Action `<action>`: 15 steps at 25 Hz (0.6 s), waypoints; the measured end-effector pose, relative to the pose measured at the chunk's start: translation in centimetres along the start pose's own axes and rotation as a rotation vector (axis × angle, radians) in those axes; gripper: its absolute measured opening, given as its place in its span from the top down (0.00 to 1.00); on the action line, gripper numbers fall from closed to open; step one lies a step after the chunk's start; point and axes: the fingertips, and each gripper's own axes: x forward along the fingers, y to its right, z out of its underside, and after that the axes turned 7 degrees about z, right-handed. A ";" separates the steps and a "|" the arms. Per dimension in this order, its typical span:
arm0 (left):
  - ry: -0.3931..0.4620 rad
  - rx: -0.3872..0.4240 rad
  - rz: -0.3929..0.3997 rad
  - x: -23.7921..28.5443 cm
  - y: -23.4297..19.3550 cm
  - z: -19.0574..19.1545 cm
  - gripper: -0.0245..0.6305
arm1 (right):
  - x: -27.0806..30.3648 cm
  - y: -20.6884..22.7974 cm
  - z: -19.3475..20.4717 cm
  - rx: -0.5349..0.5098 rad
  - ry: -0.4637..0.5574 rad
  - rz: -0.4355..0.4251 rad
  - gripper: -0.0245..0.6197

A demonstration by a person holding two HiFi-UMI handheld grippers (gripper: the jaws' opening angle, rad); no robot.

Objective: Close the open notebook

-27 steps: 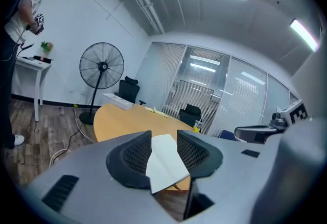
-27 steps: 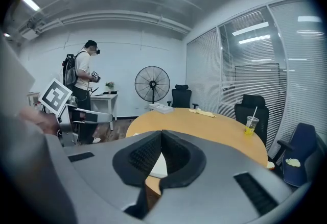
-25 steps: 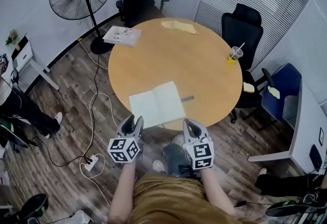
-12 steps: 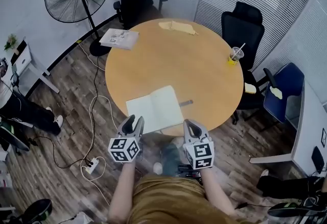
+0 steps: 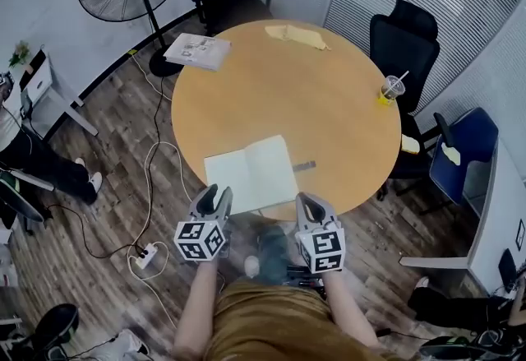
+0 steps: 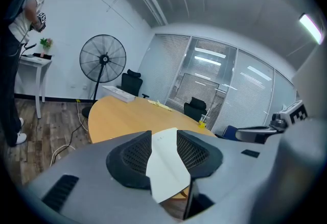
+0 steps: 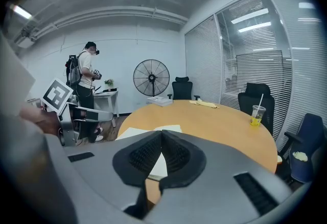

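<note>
Round wooden table (image 5: 329, 104) is seen from above, with a paper stack (image 5: 197, 50) and a yellow item (image 5: 297, 36) at its far rim and a drink cup (image 5: 391, 90) with a straw at the right. A small dark flat piece (image 5: 302, 164) lies just beside the notebook. Nothing is seen between the grippers and the notebook.

Left gripper (image 5: 214, 195) is held at the near table edge with its jaws spread, and white page is seen through the gap — contact can't be told. Right gripper (image 5: 311, 205) is held off the near edge with its jaws pressed together and nothing between them.

Notebook (image 5: 251, 174) is laid open and flat near the near rim — two blank pale pages, spine angled slightly.
</note>
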 end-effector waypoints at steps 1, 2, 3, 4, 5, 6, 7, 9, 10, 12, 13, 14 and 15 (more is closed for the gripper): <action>-0.003 -0.004 -0.003 0.1 -0.1 0.1 0.70 | 0.2 -0.1 0.1 -0.001 -0.004 -0.006 0.95; -0.007 -0.007 -0.006 0.2 -0.3 0.3 0.70 | 0.4 -0.1 0.3 -0.002 -0.008 -0.011 0.95; -0.011 -0.009 -0.007 0.2 -0.3 0.5 0.70 | 0.6 -0.1 0.4 -0.002 -0.013 -0.014 0.94; -0.017 -0.011 -0.009 0.3 -0.4 0.7 0.70 | 0.7 -0.1 0.6 -0.001 -0.018 -0.015 0.94; -0.022 -0.014 -0.011 0.3 -0.5 1.0 0.70 | 0.8 -0.1 0.9 0.000 -0.023 -0.016 0.95; -0.029 -0.018 -0.014 0.2 -0.6 1.3 0.70 | 0.9 -0.2 1.1 0.000 -0.030 -0.019 0.94; -0.035 -0.021 -0.019 0.1 -0.7 1.7 0.70 | 0.9 -0.3 1.4 0.000 -0.038 -0.022 0.95; -0.047 -0.031 -0.032 0.0 -1.2 2.3 0.70 | 1.1 -0.6 1.8 -0.001 -0.052 -0.033 0.95; -0.053 -0.038 -0.036 -0.1 -1.4 2.6 0.70 | 1.3 -0.7 2.0 -0.001 -0.057 -0.038 0.95; -0.068 -0.058 -0.039 -0.1 -1.8 3.3 0.70 | 1.5 -0.9 2.4 -0.004 -0.068 -0.046 0.94; -0.076 -0.069 -0.040 -0.1 -2.0 3.8 0.71 | 1.7 -1.0 2.7 -0.005 -0.074 -0.050 0.95; -0.083 -0.078 -0.043 -0.1 -2.2 4.2 0.71 | 1.8 -1.0 2.9 -0.005 -0.080 -0.053 0.95; -0.089 -0.085 -0.049 -0.2 -2.4 4.6 0.71 | 2.0 -1.0 3.2 -0.007 -0.087 -0.056 0.94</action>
